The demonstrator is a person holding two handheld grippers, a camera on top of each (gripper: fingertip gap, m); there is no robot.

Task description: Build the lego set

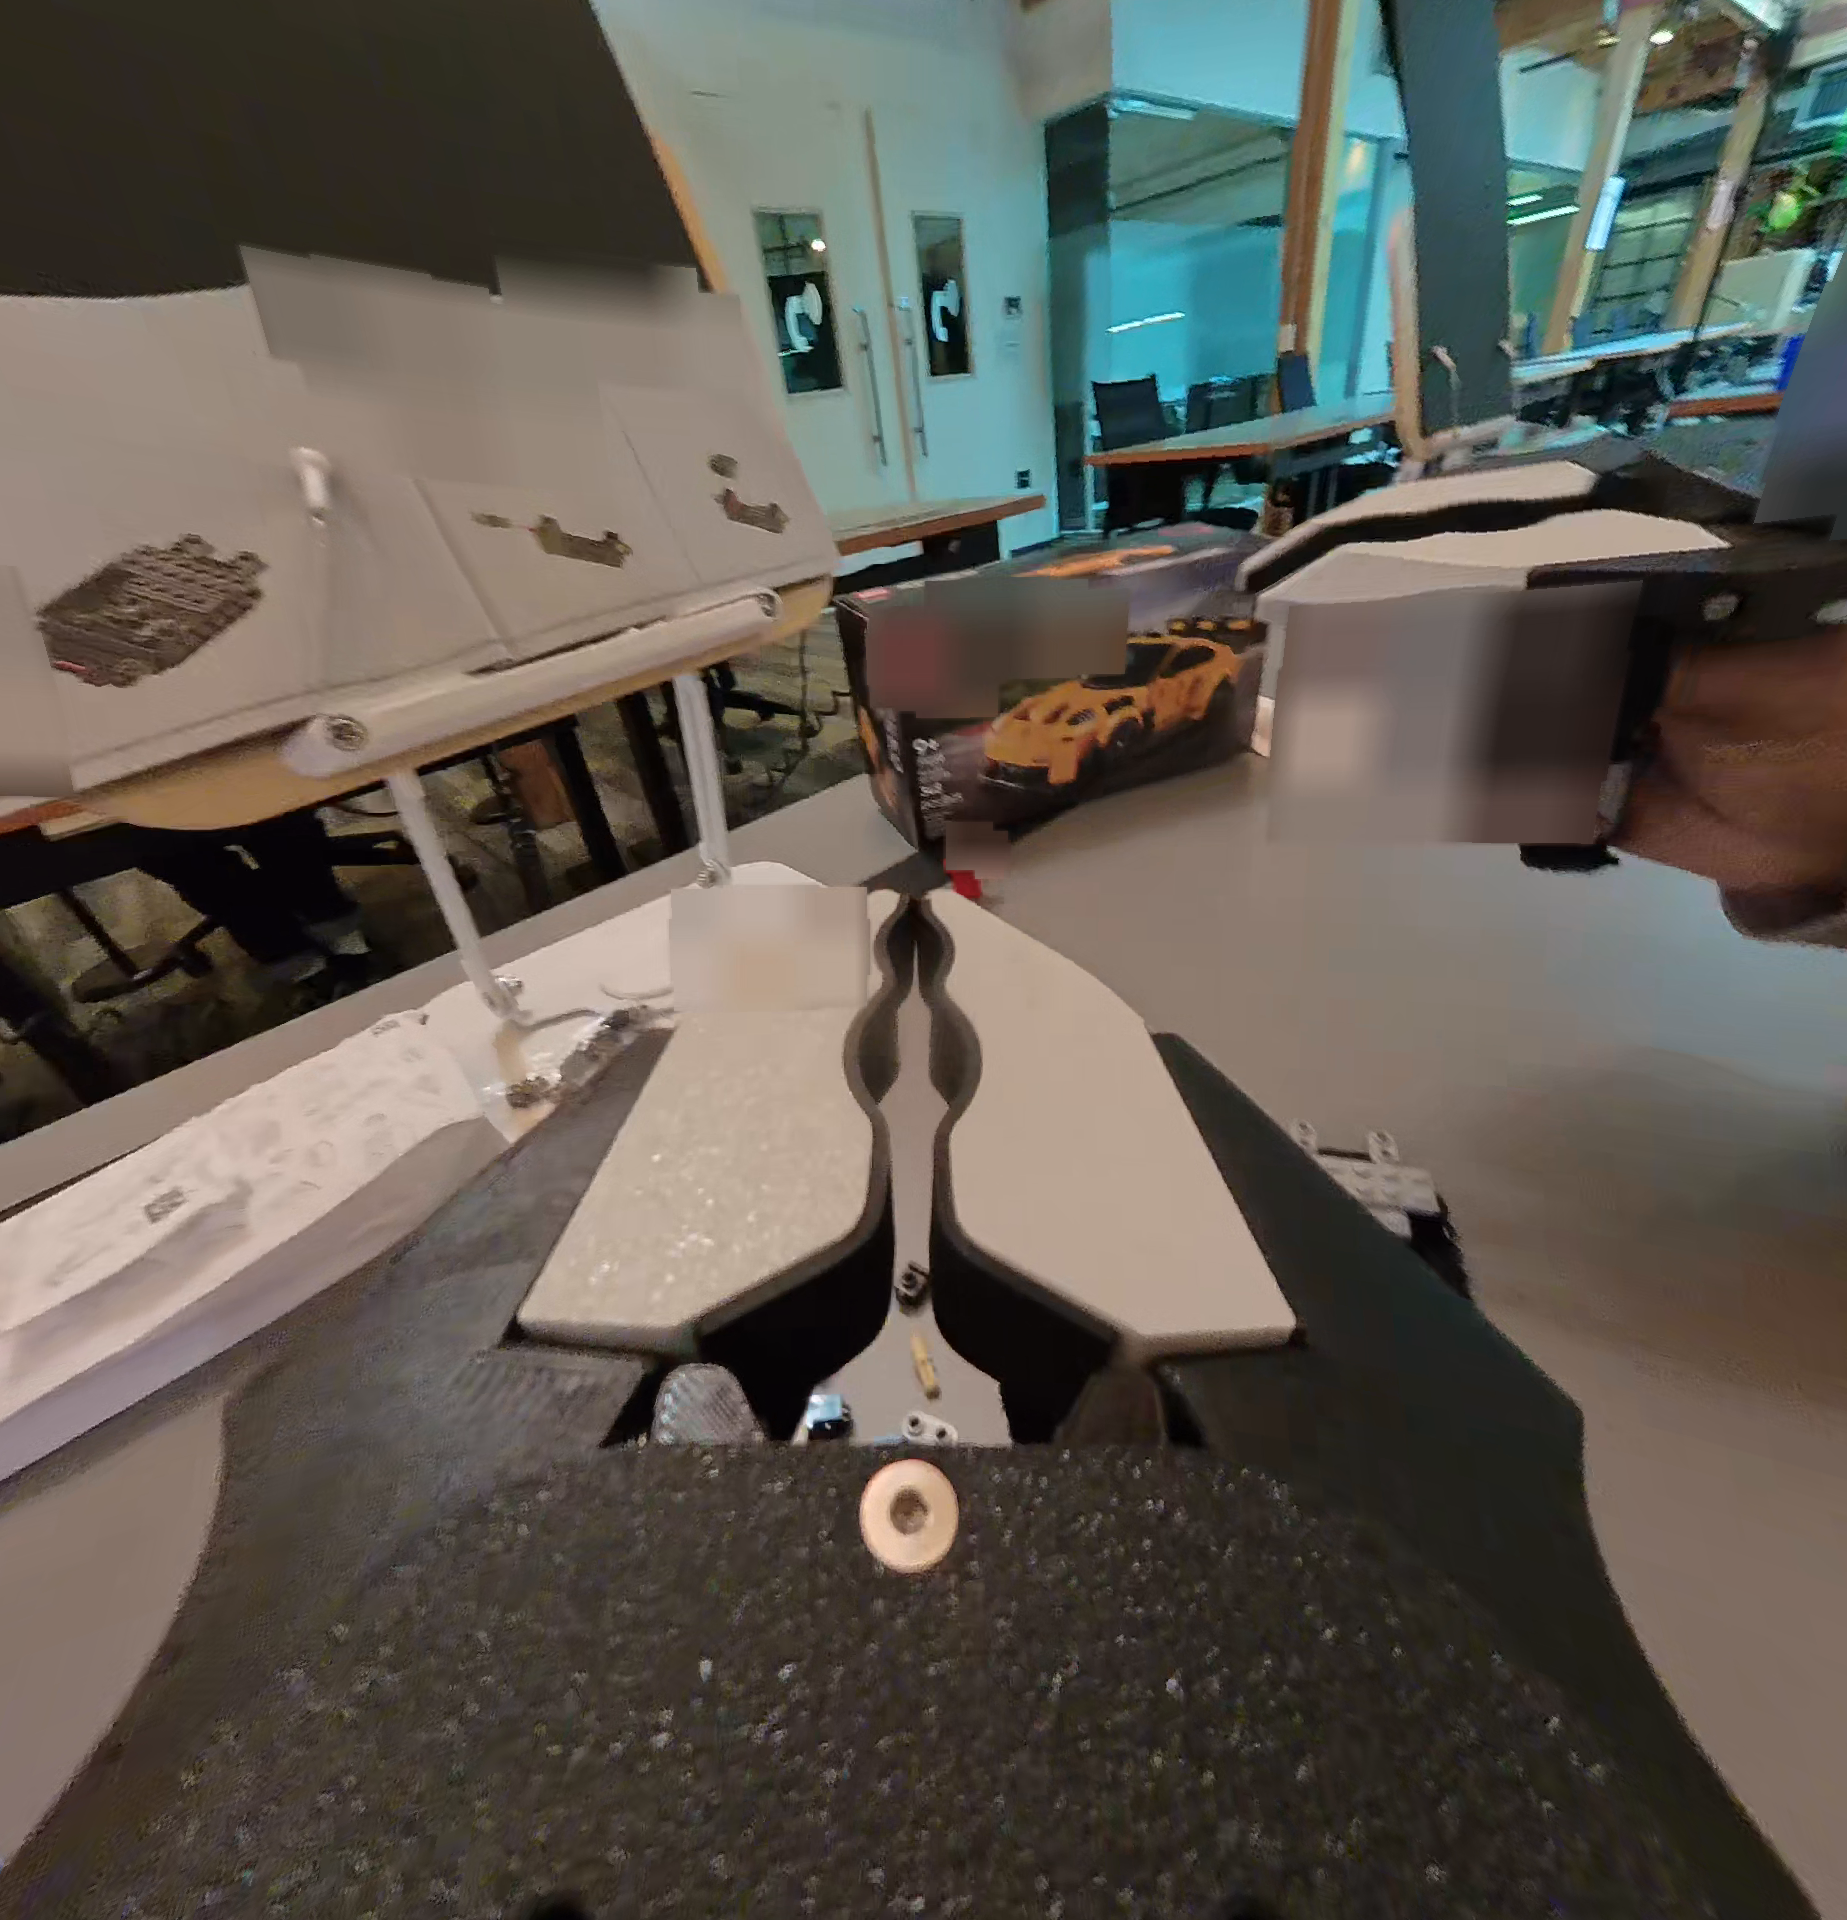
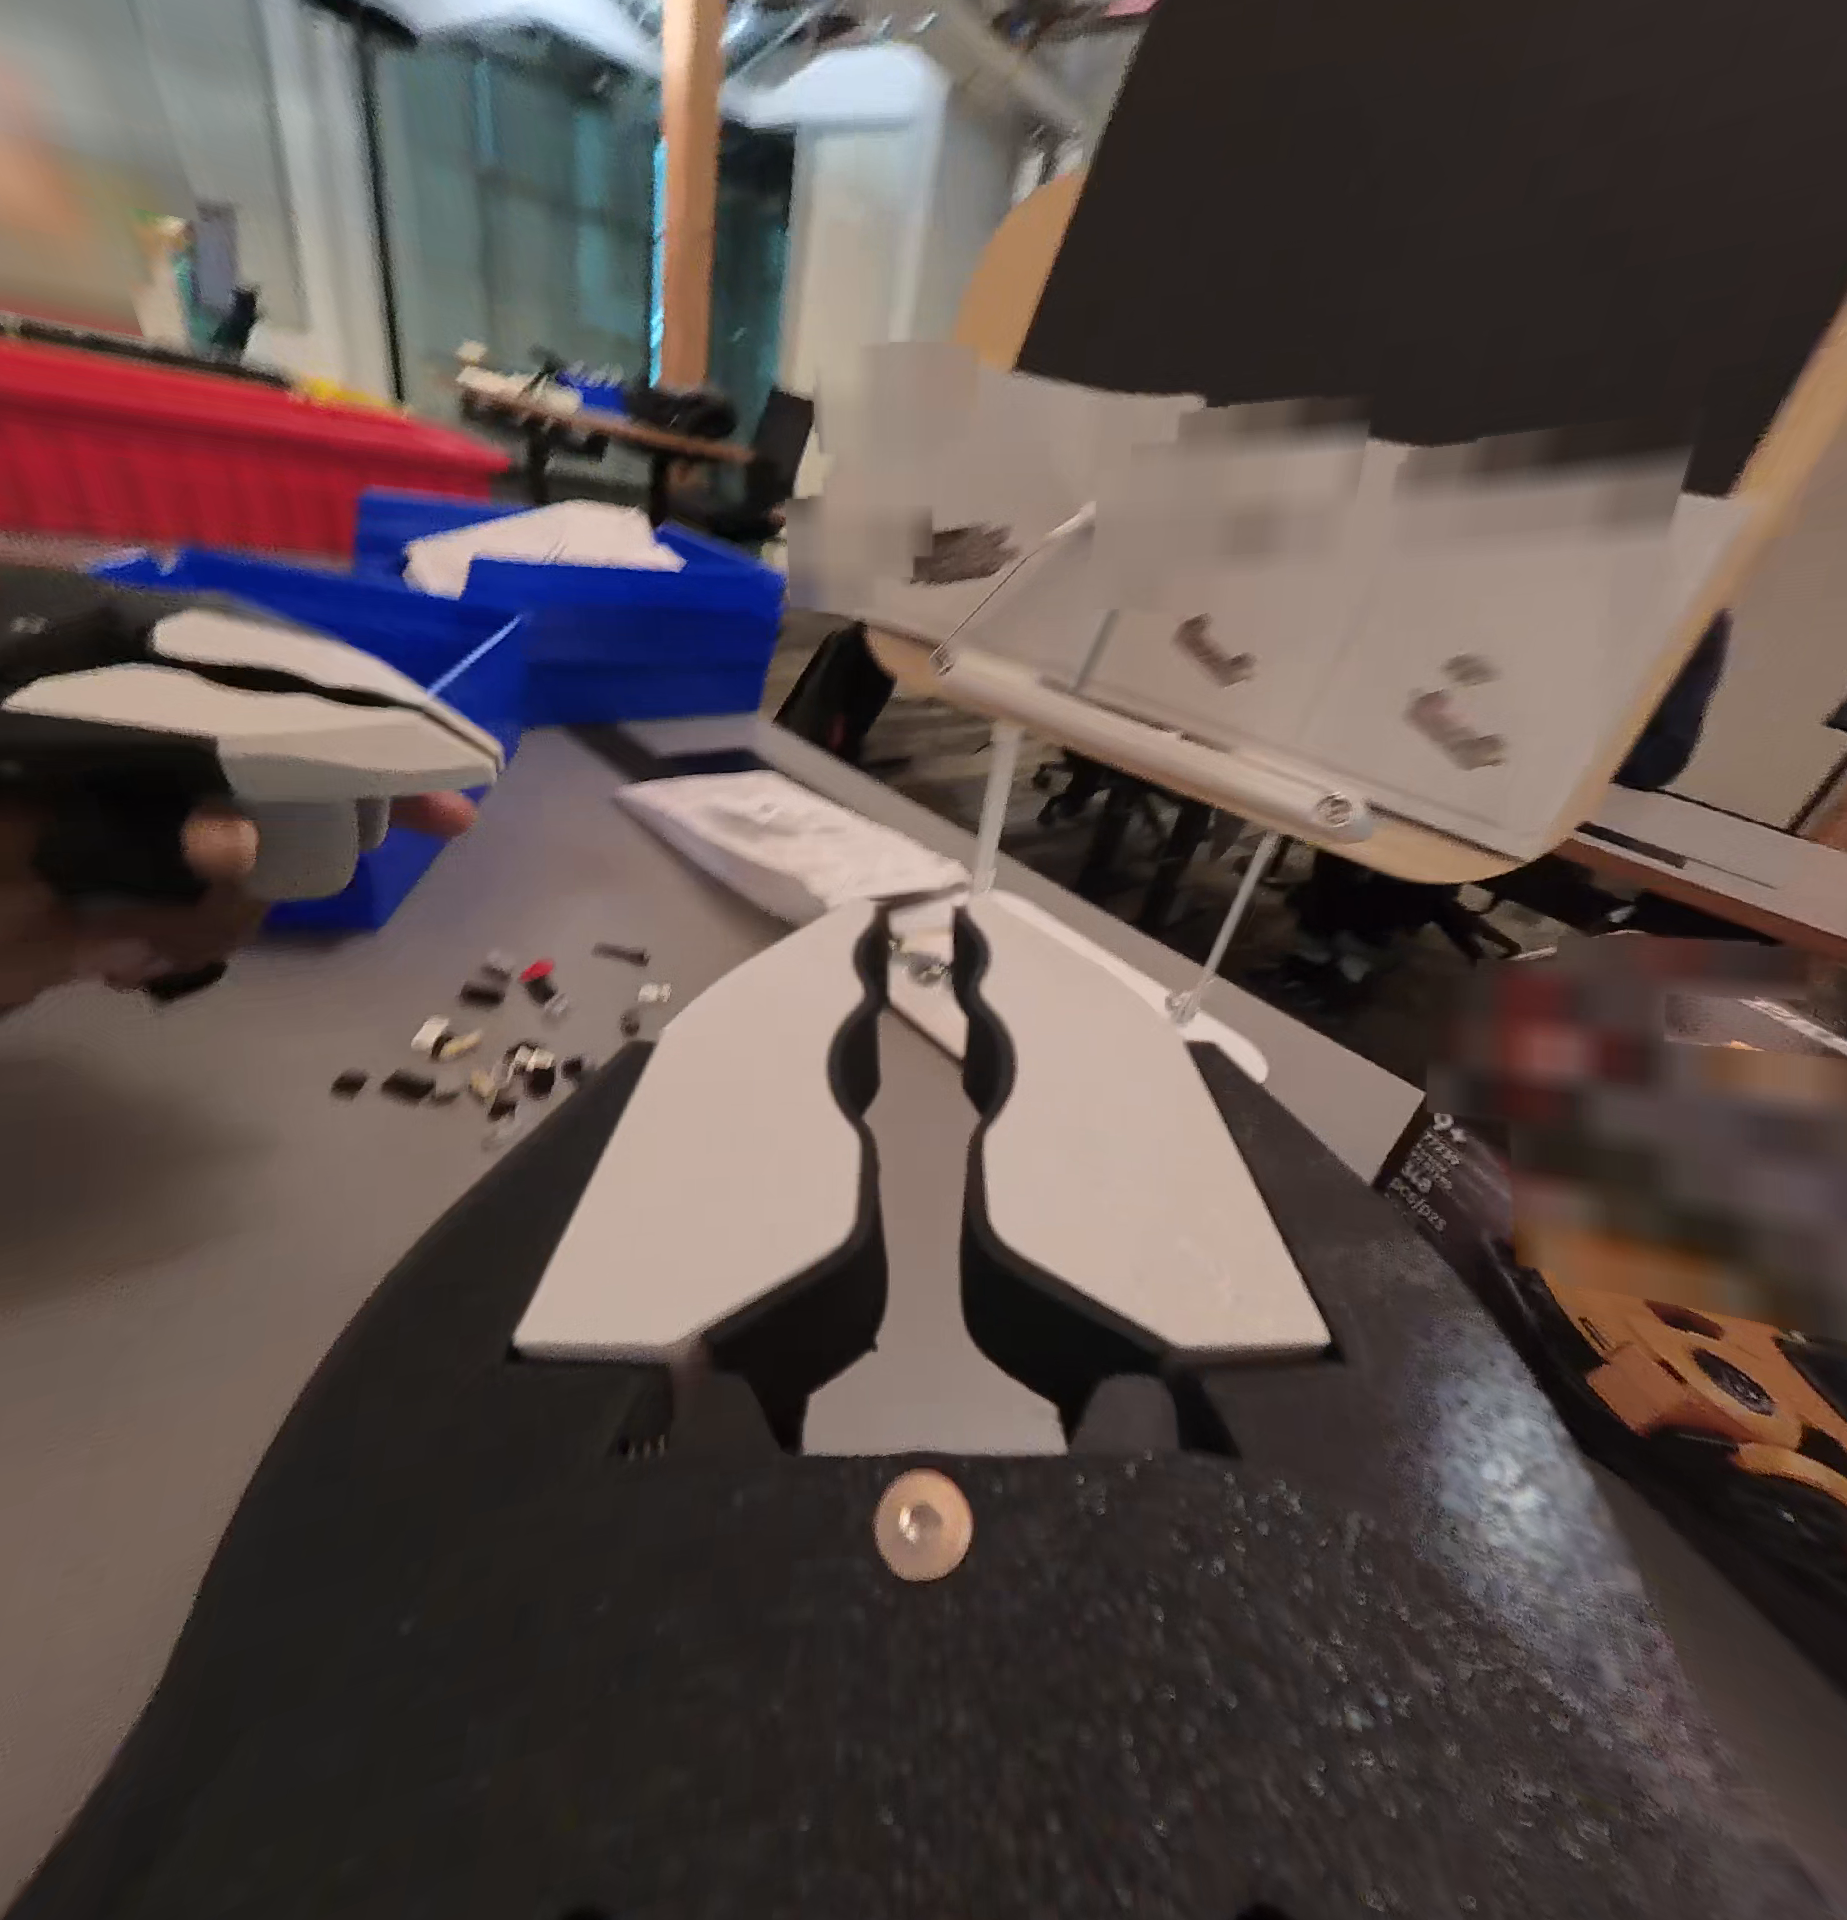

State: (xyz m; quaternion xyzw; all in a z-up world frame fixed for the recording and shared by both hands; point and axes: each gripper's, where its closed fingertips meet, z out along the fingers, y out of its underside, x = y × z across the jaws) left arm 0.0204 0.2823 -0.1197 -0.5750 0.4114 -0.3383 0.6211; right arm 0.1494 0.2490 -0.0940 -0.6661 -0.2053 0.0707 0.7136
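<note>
Left wrist view: left gripper (image 1: 911, 914) held its fingers nearly together at the tips, nothing between them. A small grey lego assembly (image 1: 1376, 1179) sat on the table (image 1: 1418, 1039) just right of it; a few loose pieces (image 1: 924, 1361) lay below. The set's box (image 1: 1054, 717) stood ahead.

Right wrist view: right gripper (image 2: 921, 914) was slightly apart and empty, scattered lego pieces (image 2: 503, 1049) to its left, instruction booklet (image 2: 1262, 582) on its stand ahead. Build looked barely started.

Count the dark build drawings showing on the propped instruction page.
3 dark drawings on the white paper instruction page: one far left, one in the middle, one at right. Blurred patches above may hide more.
</note>
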